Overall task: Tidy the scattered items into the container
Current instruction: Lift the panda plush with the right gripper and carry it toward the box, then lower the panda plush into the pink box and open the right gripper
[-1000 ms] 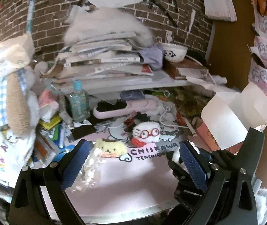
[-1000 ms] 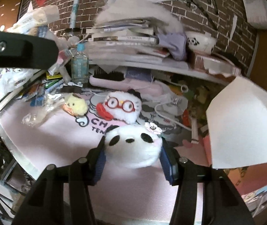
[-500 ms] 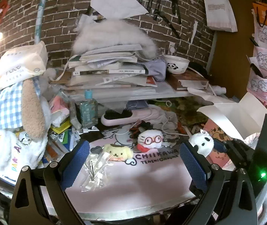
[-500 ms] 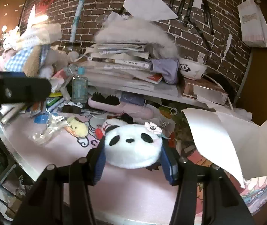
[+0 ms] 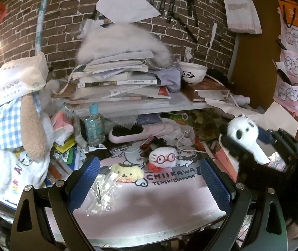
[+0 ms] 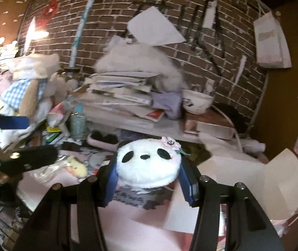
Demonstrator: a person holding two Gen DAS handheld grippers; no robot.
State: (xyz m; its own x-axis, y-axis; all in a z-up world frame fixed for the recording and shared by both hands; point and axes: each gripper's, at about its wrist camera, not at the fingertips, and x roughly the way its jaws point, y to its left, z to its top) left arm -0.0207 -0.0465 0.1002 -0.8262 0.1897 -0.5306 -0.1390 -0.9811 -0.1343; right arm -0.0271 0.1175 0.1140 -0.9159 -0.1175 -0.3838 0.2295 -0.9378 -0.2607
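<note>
Left wrist view: my left gripper [image 5: 150, 185] hangs with its blue pads spread wide and nothing between them, above the pink mat [image 5: 149, 200] on the counter [image 5: 140, 239]. Just ahead of the left pad lies a crumpled clear plastic wrapper [image 5: 102, 190], and touching its far edge a flat yellow dog plush [image 5: 127, 172]. Further ahead, between the pads, sits a round white plush with red glasses [image 5: 163, 160] and a red bow. Beyond these lie a pink hairbrush [image 5: 137, 132] with black bristles and, to its left, a clear bottle [image 5: 94, 126] with a blue cap. Off to the right, raised clear of the mat, my right gripper [image 5: 247, 140] carries the panda plush [image 5: 243, 133]; the picture there is blurred.

Right wrist view: my right gripper [image 6: 149, 179] is clamped on the panda plush [image 6: 147, 164], one blue pad pressed into each side. The plush is a white, fluffy dome with black oval eye patches, a small black nose, a black ear at upper left and a pale pink flower at upper right. It faces the camera, held above the pink mat [image 6: 132, 226]. To the right of and beyond the gripper stands an open white paper container [image 6: 259, 179], flaps up; the plush is not inside it. At the left edge I see the left gripper's fingers [image 6: 13, 122], blurred.
</note>
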